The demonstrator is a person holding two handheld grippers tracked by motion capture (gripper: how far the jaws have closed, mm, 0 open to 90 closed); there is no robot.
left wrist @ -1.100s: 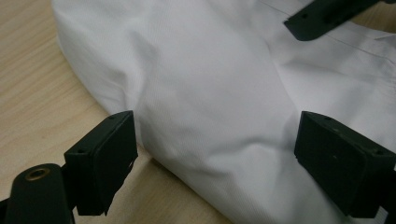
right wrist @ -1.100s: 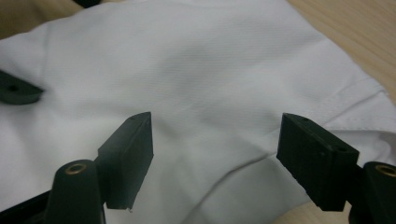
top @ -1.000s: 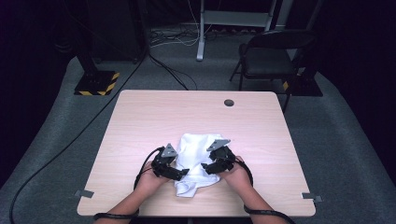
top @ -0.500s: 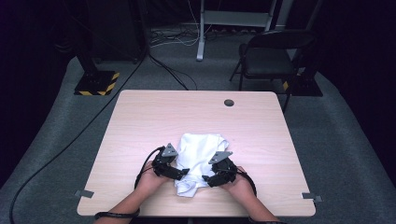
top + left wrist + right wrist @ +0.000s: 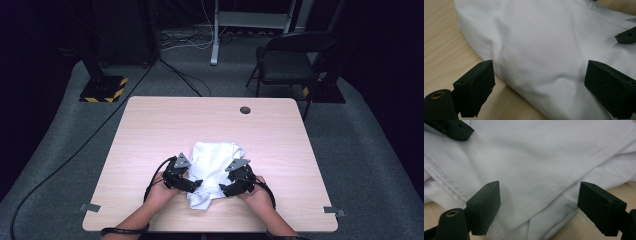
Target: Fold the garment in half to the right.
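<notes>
Since the earlier high view, my right gripper (image 5: 231, 189) has slid a little down and inward along the white cloth (image 5: 212, 165), and its jaws have just been opening, with a fold of cloth lying between them but not pinched. My left gripper (image 5: 189, 184) sits where it was.

In the high view, the cloth is a rumpled white bundle in the lower middle of the frame, on the wooden table (image 5: 150, 130) near its front edge. Its long axis runs from the upper middle of the bundle down toward me. My two grippers flank its lower end, left gripper at the lower left of the bundle, right gripper at the lower right, both angled inward toward each other.

In the left gripper view, my jaws stand wide apart at the bottom corners, and the cloth (image 5: 544, 50) spreads directly ahead and between them, its folded edge running diagonally from upper left to lower right over bare table. Nothing is clamped.

In the right gripper view, my jaws also stand wide apart. The cloth (image 5: 536, 165) lies straight ahead, with a stitched hem crossing diagonally from the upper right to the lower left between the pads. At the upper left corner, a jaw of the left gripper (image 5: 451, 128) shows, close by.

I judge both grippers about equally near the cloth's lower edge; either could close on it.
</notes>
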